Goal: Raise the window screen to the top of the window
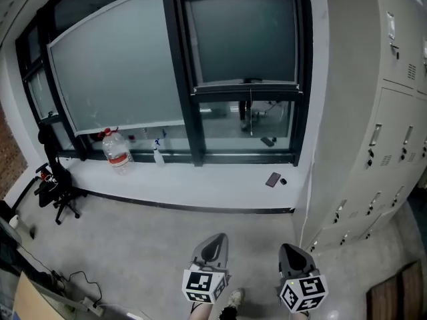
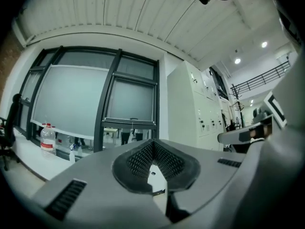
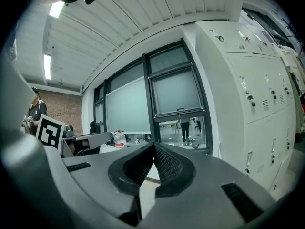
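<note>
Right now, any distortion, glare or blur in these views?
Head view: sharp, but fisheye bows the window frame and lockers. Left gripper view: black corners, ceiling spots bloom. Right gripper view: ceiling lamp blown out, black corners too.

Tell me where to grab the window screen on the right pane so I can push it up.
I'd take the window screen by its bottom rail, at the small handle in the middle, where a thin cord hangs. Come from the room side and from below: the rail lies level, and the sheet above looks flat, offering no grip.
</note>
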`<state>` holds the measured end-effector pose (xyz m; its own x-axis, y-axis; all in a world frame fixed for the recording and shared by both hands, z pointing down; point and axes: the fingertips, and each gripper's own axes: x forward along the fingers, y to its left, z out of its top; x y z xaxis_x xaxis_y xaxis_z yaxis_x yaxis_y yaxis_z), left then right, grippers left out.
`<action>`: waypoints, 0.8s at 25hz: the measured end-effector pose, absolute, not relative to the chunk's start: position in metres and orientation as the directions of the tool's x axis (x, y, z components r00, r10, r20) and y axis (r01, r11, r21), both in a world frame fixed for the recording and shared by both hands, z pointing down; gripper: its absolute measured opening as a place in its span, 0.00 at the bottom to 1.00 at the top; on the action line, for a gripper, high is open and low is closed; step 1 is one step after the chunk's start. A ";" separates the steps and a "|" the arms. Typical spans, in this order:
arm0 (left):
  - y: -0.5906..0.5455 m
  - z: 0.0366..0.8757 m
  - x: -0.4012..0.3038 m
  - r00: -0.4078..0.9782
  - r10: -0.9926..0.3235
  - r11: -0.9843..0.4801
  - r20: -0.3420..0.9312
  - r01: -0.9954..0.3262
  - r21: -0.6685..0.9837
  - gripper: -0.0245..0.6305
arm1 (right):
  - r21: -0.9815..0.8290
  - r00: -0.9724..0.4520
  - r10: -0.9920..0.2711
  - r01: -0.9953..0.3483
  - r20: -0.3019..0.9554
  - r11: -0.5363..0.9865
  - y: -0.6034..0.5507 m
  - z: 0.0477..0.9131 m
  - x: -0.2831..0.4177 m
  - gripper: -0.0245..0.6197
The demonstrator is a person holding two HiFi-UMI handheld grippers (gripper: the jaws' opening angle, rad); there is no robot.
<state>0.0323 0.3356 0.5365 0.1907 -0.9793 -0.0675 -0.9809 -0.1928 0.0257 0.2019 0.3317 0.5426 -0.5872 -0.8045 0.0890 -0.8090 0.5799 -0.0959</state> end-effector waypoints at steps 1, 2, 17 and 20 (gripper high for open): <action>0.313 0.529 0.024 0.198 -0.977 -0.200 -0.080 -0.979 0.020 0.04 | -0.082 -0.590 -0.803 -0.807 0.086 0.584 0.308 0.536 0.191 0.05; 0.290 0.521 0.015 0.204 -0.975 -0.206 -0.092 -0.979 0.014 0.04 | -0.067 -0.595 -0.800 -0.804 0.081 0.591 0.285 0.529 0.179 0.05; 0.059 0.487 -0.086 0.188 -0.975 -0.189 -0.122 -0.982 0.003 0.04 | -0.099 -0.596 -0.801 -0.802 0.053 0.590 0.050 0.508 0.095 0.05; 0.010 0.493 -0.083 0.194 -0.975 -0.195 -0.109 -0.981 0.001 0.04 | -0.097 -0.586 -0.808 -0.809 0.059 0.580 0.000 0.512 0.101 0.05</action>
<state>-0.0828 0.0098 0.4926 0.1940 -0.9749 -0.1090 -0.9807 -0.1953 0.0011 0.1005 0.0001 0.5123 -0.5860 -0.8081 0.0594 -0.8091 0.5796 -0.0965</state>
